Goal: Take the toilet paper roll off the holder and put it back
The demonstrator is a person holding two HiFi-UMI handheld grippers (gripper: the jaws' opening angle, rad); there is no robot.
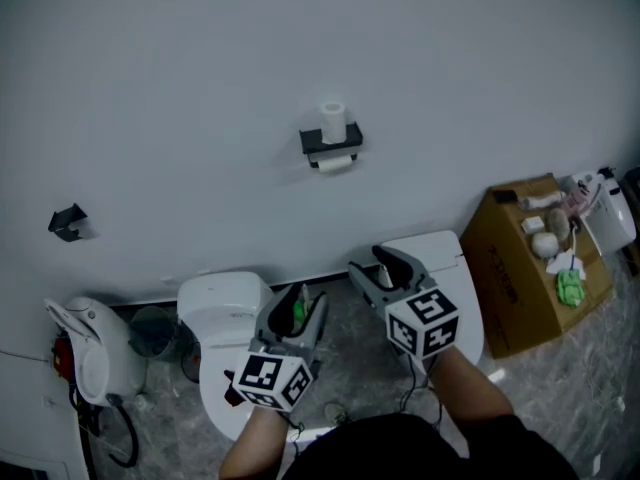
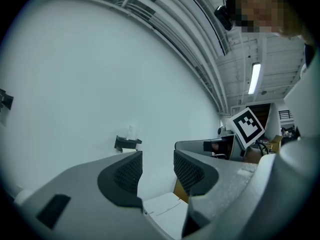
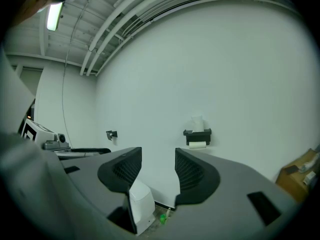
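A black holder [image 1: 331, 143] is fixed to the white wall, far ahead of both grippers. One white toilet paper roll [image 1: 333, 121] stands upright on top of it, and a second roll [image 1: 335, 163] hangs underneath. The holder [image 3: 197, 133] and its upright roll [image 3: 197, 122] show small above the jaws in the right gripper view; the holder [image 2: 127, 143] also shows in the left gripper view. My left gripper [image 1: 303, 307] and right gripper [image 1: 380, 264] are held low, well short of the wall. Both stand open with nothing between their jaws.
Below the holder stand a white toilet [image 1: 225, 308] and a white lidded bin [image 1: 450, 258]. A cardboard box [image 1: 525, 268] with small items on top sits at the right. A small black bracket [image 1: 66, 221] is on the wall at the left, a white appliance [image 1: 85, 353] below it.
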